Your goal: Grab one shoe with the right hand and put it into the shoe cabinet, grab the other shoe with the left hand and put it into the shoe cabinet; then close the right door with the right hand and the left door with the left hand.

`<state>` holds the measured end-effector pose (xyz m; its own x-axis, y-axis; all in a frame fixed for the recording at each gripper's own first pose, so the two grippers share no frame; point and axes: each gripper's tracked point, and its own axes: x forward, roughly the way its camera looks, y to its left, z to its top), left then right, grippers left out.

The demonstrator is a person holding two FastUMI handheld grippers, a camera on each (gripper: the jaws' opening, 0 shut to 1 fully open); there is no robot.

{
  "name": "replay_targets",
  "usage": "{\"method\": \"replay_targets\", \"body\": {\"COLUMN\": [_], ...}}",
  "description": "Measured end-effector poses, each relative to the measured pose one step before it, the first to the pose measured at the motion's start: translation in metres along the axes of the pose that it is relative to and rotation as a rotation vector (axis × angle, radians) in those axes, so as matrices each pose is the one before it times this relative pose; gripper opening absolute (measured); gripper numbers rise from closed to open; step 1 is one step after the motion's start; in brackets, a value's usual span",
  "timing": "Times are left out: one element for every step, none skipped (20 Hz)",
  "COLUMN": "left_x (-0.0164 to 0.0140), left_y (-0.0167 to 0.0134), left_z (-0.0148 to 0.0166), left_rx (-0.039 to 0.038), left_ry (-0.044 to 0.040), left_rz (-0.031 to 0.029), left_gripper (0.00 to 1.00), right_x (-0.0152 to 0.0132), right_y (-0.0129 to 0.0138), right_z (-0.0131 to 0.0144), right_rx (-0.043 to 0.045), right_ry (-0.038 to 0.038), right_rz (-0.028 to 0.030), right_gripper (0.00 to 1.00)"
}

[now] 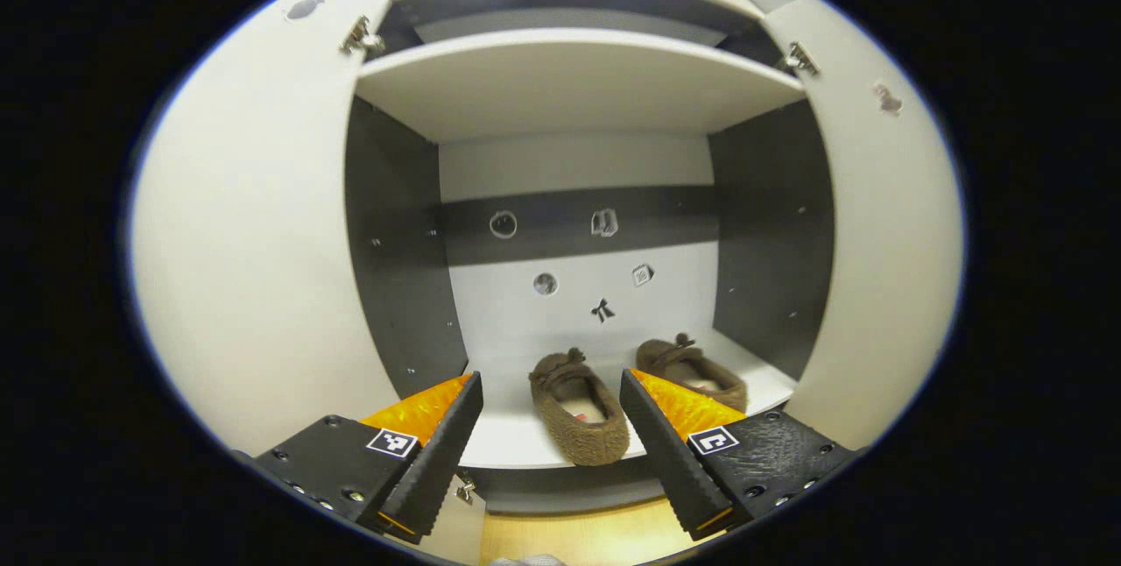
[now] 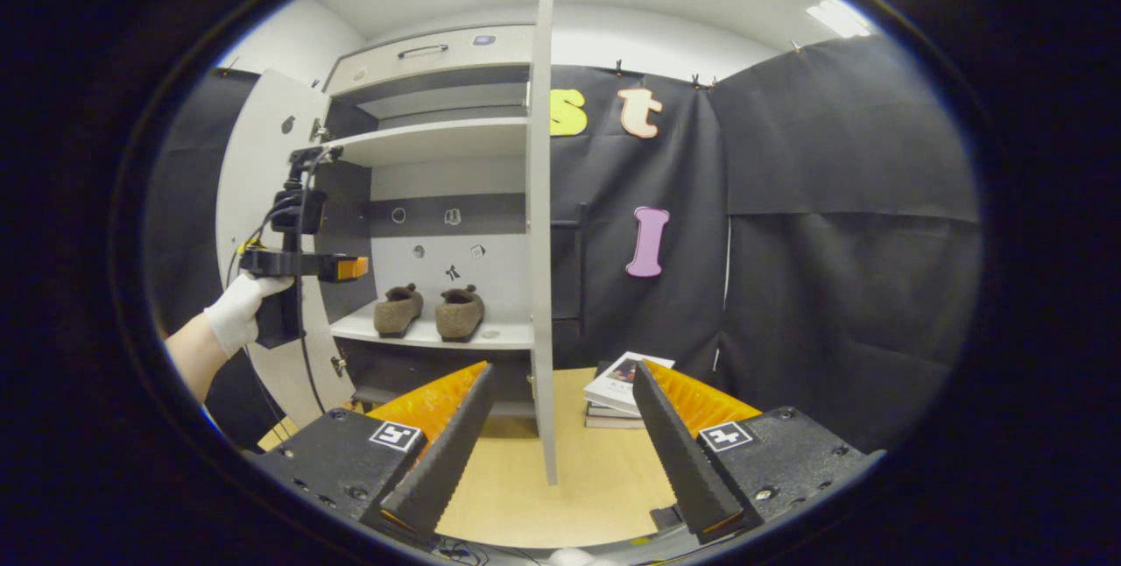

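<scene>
On the lower shelf of the shoe cabinet: both shoes, 12 o'clock of the spread, empty left gripper; right gripper spread astride the right door edge, which may snag a finger.

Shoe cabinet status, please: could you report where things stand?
Left tool and right tool open, empty. Both shoes on the shelf. Both doors open; right door edge-on ahead of right tool.
</scene>
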<state>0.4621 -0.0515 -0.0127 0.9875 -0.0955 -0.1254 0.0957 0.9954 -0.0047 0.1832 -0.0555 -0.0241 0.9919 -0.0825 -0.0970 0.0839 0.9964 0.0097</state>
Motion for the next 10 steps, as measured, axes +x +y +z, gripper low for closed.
{"method": "replay_targets", "body": {"left_x": [-0.01938, -0.01846, -0.01589, -0.01648, -0.01425, -0.01715, -0.01496, -0.01544, -0.01555, -0.01421], "left_y": [-0.00189, -0.00126, -0.00204, 0.00053, 0.00094, -0.00083, 0.00026, 0.00122, 0.00002, 0.00267], "left_z": [0.00832, 0.00693, 0.00349, 0.00179, -0.00005, 0.00044, 0.00048, -0.00011, -0.00266, -0.00256], "left_rx": [-0.00070, 0.00124, 0.00335, 0.00101, -0.00270, -0.00797, -0.00462, -0.00596, -0.00322, -0.00248], "left_ry": [-0.03113, -0.01827, -0.01357, -0.00444, -0.00592, -0.00371, -0.00639, -0.00740, -0.00393, -0.00334], "left_rz": [-0.01045, -0.00537, -0.00798, -0.01154, 0.00161, -0.00276, 0.00045, 0.00702, 0.00003, 0.00519], "left_gripper": [0.96, 0.96, 0.96, 0.96, 0.96, 0.96, 0.96, 0.96, 0.96, 0.96], "right_x": [-0.00048, 0.00009, -0.00077, 0.00042, 0.00015, 0.00026, 0.00015, 0.00052, 0.00040, 0.00043], "right_y": [0.00438, 0.00276, 0.00261, 0.00398, 0.00347, 0.00386, 0.00406, 0.00330, 0.00374, 0.00247], "right_z": [0.00312, 0.00342, 0.00247, 0.00285, 0.00321, 0.00258, 0.00263, 0.00111, 0.00123, 0.00109], "right_rx": [-0.00384, -0.00300, -0.00109, -0.00056, 0.00016, 0.00007, 0.00031, -0.00139, -0.00029, 0.00419], "right_ry": [-0.00729, -0.00798, -0.00774, -0.00782, -0.00999, -0.00887, -0.00827, -0.00257, -0.00121, -0.00194], "right_rz": [0.00815, 0.00659, 0.00614, 0.00432, 0.00165, 0.00644, 0.00686, 0.00629, 0.00394, 0.00397], "right_gripper": [1.00, 1.00, 1.00, 1.00, 1.00, 1.00, 1.00, 1.00, 1.00, 1.00]}}
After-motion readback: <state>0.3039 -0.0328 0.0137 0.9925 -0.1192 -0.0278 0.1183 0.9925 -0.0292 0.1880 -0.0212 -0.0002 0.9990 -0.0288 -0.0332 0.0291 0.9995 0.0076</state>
